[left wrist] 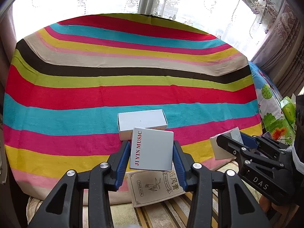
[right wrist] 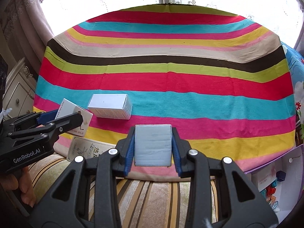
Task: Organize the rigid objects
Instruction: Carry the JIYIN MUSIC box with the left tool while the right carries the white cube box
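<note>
Both grippers loaded up over the striped cloth

Biggest to smallest: the cloth covers the surface, and a white carton lies on its blue stripe. A cream box with a line drawing sits at the near edge. The left gripper clamps the JI YIN MUSIC box, lifted and tilted; the right gripper pinches a small grey box.

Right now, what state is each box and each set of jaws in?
left gripper: jaws shut on the JI YIN MUSIC box, lifted clear of the cloth.
right gripper: jaws shut on the plain grey box, lifted.
white box: closed, lying flat on the striped cloth.
beige printed box: lying at the cloth's near edge, untouched.
</note>
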Demonstrator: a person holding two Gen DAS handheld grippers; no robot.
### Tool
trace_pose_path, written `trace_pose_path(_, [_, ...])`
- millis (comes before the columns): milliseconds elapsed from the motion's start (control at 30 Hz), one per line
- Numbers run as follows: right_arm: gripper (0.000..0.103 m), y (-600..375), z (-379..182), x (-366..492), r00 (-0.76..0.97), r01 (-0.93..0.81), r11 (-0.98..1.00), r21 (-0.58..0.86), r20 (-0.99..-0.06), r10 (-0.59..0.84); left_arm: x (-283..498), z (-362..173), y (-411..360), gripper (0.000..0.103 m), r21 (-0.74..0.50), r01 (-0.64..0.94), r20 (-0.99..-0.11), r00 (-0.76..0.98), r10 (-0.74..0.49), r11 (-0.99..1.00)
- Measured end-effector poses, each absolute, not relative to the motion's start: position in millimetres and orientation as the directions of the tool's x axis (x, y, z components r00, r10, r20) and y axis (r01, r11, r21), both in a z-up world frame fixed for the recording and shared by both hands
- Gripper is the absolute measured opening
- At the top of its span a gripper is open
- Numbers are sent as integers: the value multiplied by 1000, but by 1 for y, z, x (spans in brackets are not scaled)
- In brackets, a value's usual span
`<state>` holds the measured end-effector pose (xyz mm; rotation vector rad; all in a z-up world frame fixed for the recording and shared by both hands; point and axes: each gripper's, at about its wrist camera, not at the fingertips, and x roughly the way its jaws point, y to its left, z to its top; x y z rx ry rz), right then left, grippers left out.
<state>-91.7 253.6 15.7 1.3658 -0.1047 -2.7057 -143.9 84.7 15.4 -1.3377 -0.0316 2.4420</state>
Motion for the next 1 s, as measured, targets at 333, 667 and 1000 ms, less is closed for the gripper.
trace_pose_path(333, [39, 293, 26, -65, -616, 7, -992, 123, -782, -101, -126, 23, 127, 45, -189, -377, -810, -462, 361, -907])
trace_pose_path(667, [39, 332, 37, -38, -635, -54, -991, 119, -770, -58, -108, 29, 171, 45, -199, -463, -809, -420, 412, -864])
trace_pose_path(1000, [39, 371, 42, -12, -642, -117, -989, 92, -767, 5, -92, 32, 216, 45, -208, -550, -813, -363, 455, -809])
